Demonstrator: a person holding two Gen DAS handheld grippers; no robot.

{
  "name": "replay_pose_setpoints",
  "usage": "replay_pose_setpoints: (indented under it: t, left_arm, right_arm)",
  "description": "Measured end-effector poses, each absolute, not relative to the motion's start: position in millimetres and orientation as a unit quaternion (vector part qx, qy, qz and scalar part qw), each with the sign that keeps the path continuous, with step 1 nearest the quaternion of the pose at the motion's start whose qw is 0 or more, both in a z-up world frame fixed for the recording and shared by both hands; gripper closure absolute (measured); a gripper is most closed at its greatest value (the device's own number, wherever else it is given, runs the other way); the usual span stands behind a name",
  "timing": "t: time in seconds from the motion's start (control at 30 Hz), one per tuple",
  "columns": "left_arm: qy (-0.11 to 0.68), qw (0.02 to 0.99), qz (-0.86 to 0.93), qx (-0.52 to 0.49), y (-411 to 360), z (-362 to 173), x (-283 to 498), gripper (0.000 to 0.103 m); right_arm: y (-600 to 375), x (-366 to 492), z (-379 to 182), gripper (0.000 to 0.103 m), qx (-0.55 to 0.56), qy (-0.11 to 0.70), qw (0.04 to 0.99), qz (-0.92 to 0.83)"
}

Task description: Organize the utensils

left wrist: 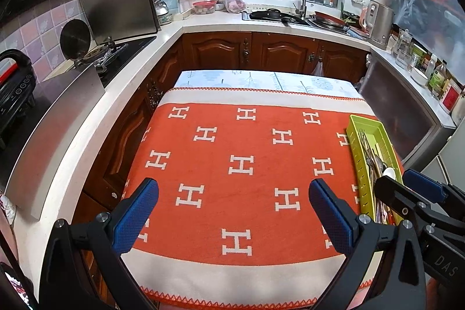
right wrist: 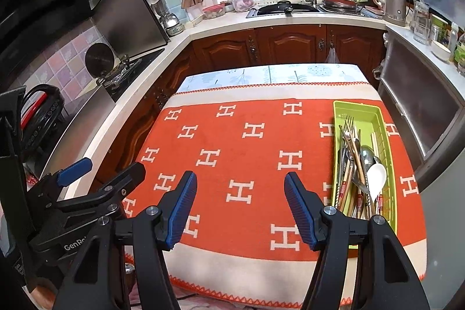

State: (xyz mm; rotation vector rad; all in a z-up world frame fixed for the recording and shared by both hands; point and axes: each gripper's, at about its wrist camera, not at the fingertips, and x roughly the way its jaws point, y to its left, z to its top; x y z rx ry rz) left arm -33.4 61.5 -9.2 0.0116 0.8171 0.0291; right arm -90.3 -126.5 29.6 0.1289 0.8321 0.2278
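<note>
Utensils (right wrist: 359, 164) fill the green tray (right wrist: 389, 164) at frame right; left gripper (left wrist: 234, 212) and right gripper (right wrist: 240, 207) hover open, empty.

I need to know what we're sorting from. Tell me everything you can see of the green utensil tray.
The green utensil tray is a long, narrow rectangular bin of lime-green plastic with slotted walls. It lies flat on the orange cloth at the table's right side. Inside, loosely piled, are metal forks, spoons, chopsticks and a white spoon. Neither gripper touches it.
</note>
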Motion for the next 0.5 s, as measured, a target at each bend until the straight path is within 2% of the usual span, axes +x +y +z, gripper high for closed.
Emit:
replay_pose_setpoints:
  t: [0.5]
  left_arm:
    - [0.415,0.910,0.010,-0.011,76,-23,-21,0.001]
  right_arm:
    - [-107,-72,22,0.039,0.043,0.420,0.899,0.113]
